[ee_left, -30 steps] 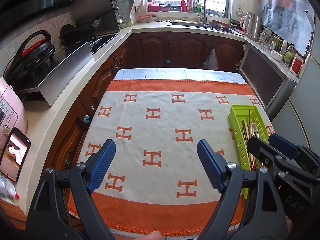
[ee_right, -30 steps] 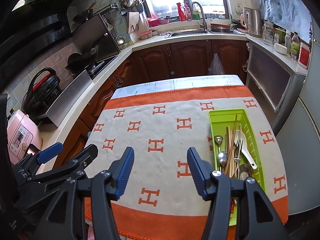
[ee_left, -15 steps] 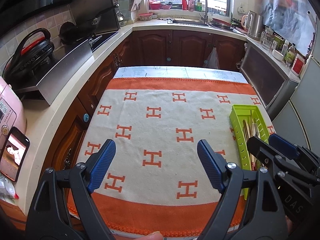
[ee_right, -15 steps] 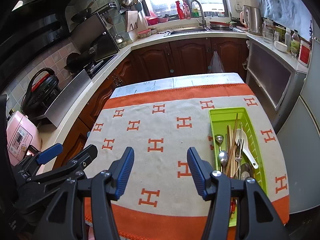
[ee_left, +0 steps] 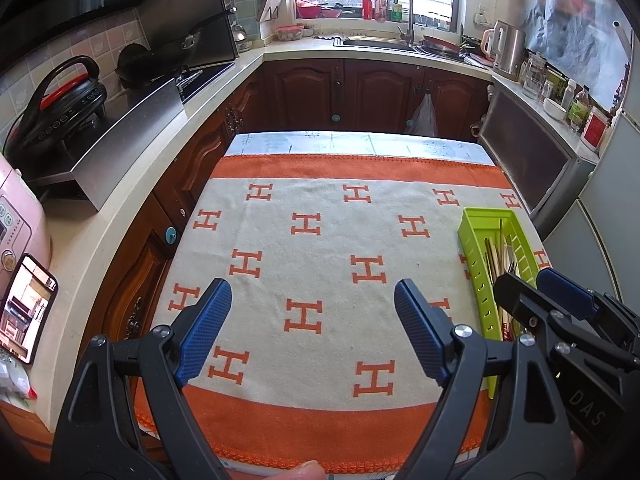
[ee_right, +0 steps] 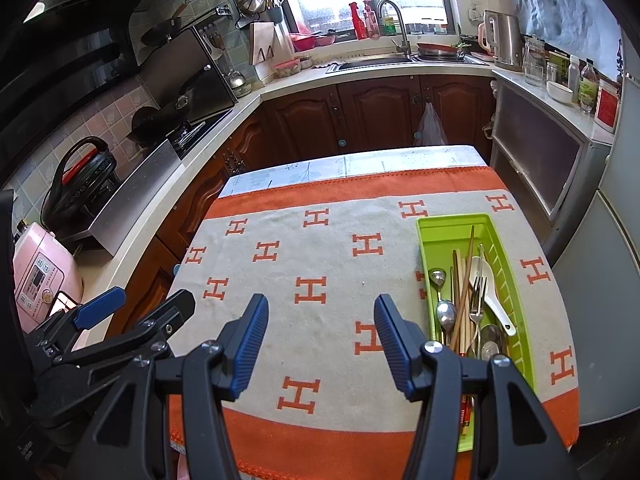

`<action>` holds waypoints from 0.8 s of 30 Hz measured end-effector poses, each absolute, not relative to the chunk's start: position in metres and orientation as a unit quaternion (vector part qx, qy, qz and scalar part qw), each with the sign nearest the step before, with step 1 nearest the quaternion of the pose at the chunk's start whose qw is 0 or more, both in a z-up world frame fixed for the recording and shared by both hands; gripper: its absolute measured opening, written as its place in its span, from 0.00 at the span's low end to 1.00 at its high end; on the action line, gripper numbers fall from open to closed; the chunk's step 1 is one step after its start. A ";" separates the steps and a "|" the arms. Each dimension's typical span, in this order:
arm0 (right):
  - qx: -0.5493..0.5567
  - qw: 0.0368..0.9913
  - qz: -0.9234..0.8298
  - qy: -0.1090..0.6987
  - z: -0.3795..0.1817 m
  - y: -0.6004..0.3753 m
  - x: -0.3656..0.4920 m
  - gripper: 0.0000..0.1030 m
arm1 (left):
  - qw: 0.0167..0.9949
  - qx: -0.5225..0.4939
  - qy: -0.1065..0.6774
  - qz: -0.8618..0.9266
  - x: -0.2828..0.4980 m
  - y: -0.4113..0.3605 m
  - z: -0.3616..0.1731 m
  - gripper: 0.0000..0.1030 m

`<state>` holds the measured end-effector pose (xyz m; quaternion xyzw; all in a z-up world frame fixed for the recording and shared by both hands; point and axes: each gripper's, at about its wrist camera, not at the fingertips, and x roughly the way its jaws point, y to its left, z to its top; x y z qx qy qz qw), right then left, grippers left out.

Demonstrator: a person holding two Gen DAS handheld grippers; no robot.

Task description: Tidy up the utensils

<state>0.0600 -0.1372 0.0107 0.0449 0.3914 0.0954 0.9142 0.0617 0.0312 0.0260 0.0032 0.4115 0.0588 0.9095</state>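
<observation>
A lime-green utensil tray [ee_right: 450,222] lies at the right side of the table on an orange and cream cloth [ee_right: 328,248] with H marks. In it are metal spoons [ee_right: 446,312], wooden chopsticks [ee_right: 464,280], a fork [ee_right: 478,292] and a white spoon [ee_right: 486,278]. My right gripper [ee_right: 320,308] hovers open over the cloth, just left of the tray, with nothing between its fingers. My left gripper [ee_left: 312,300] also stands open and empty above the cloth's near middle. The tray [ee_left: 474,256] shows at the right of the left wrist view, partly behind the right gripper [ee_left: 560,300].
A counter runs along the left with a phone [ee_left: 28,308], a pink appliance [ee_right: 40,280], a black pressure cooker [ee_left: 60,100] and a stove. Behind the table are dark wood cabinets and a sink [ee_right: 380,62]. A grey cabinet [ee_right: 548,152] and a fridge stand to the right.
</observation>
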 end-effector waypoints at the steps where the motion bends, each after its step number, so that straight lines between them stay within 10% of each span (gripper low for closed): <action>1: 0.045 0.914 0.096 0.391 0.011 -0.137 0.060 0.54 | 0.909 0.004 0.412 0.059 0.062 0.031 0.026 0.80; 24: 0.044 0.914 0.092 0.392 0.010 -0.139 0.059 0.54 | 0.908 0.001 0.415 0.055 0.060 0.029 0.023 0.80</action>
